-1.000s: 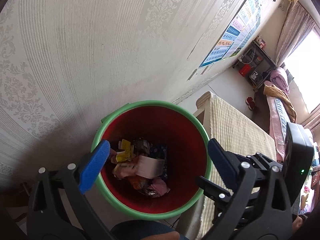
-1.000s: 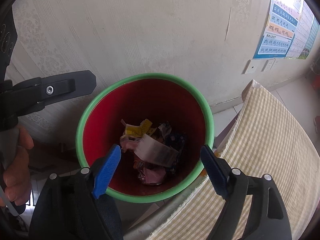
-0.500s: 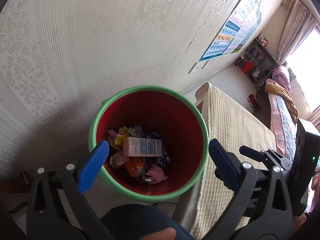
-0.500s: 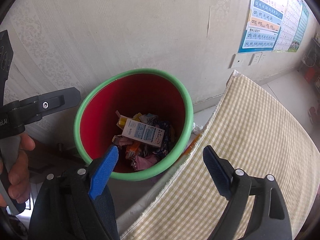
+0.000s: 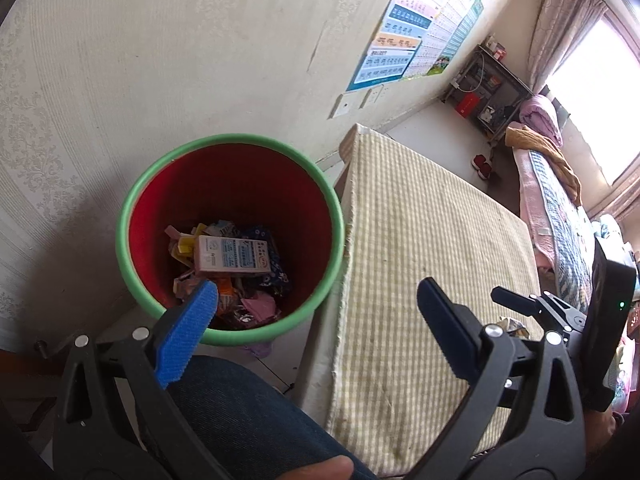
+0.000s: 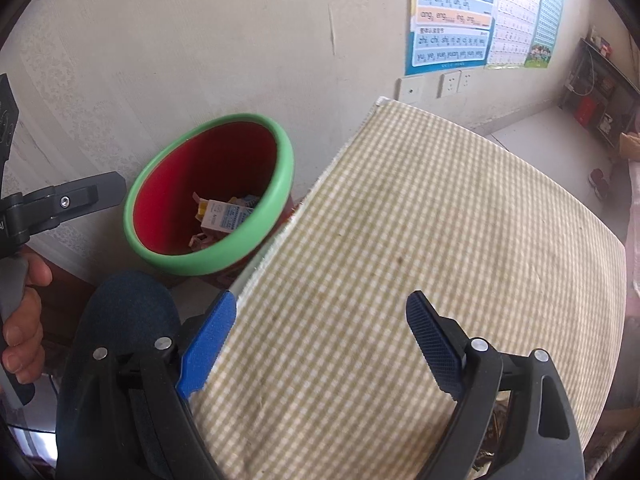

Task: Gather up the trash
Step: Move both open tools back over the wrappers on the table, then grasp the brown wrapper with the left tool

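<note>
A red bin with a green rim (image 5: 132,204) (image 6: 280,168) stands on the floor against the wall, left of the table. Inside lies a pile of wrappers topped by a white and blue carton (image 5: 232,257) (image 6: 224,217). My left gripper (image 5: 316,322) hangs open over the gap between bin and table, nothing between its blue pads. My right gripper (image 6: 320,340) is open and empty above the checked tablecloth (image 6: 440,240) (image 5: 420,232). A crumpled scrap of trash (image 5: 508,326) lies on the cloth, partly hidden behind the right gripper's frame.
A person's knee in dark trousers (image 5: 248,412) (image 6: 124,312) sits between bin and table edge. A hand (image 6: 24,320) grips the left tool's handle. Posters (image 6: 452,16) and sockets are on the wall. A bed (image 5: 560,200) and a shelf (image 5: 484,88) stand at the far right.
Both grippers have drawn back from over the bin toward the table, so the bin slid left in both views. The carton dropped and now lies flat on the pile.
</note>
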{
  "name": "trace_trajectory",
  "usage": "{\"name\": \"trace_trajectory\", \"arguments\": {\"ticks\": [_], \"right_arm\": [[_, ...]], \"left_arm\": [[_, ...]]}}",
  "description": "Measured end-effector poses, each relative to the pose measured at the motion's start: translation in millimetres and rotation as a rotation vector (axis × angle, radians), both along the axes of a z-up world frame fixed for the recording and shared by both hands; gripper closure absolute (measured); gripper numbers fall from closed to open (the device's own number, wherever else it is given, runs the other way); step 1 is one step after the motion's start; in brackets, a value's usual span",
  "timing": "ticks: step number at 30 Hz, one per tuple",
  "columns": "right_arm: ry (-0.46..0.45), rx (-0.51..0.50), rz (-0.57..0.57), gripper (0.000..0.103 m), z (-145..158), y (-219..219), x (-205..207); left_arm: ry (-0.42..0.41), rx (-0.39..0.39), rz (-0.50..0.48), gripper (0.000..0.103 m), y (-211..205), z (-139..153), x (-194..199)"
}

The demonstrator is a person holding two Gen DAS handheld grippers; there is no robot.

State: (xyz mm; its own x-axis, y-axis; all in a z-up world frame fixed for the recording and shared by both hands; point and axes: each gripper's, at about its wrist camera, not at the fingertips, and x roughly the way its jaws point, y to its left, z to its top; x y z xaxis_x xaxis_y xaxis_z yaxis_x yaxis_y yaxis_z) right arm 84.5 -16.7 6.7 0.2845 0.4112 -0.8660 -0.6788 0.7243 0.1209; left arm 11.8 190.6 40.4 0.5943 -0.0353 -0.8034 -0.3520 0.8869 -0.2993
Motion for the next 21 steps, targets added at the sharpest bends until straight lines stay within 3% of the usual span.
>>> {"name": "trace_trajectory", "arguments": {"ticks": [21], "right_arm": [[-0.003,-0.03,-0.281,0.019,-4,-185,19]], "left_arm": [[0.067,-0.018,-0.327,0.006,-178,-25,42]]}}
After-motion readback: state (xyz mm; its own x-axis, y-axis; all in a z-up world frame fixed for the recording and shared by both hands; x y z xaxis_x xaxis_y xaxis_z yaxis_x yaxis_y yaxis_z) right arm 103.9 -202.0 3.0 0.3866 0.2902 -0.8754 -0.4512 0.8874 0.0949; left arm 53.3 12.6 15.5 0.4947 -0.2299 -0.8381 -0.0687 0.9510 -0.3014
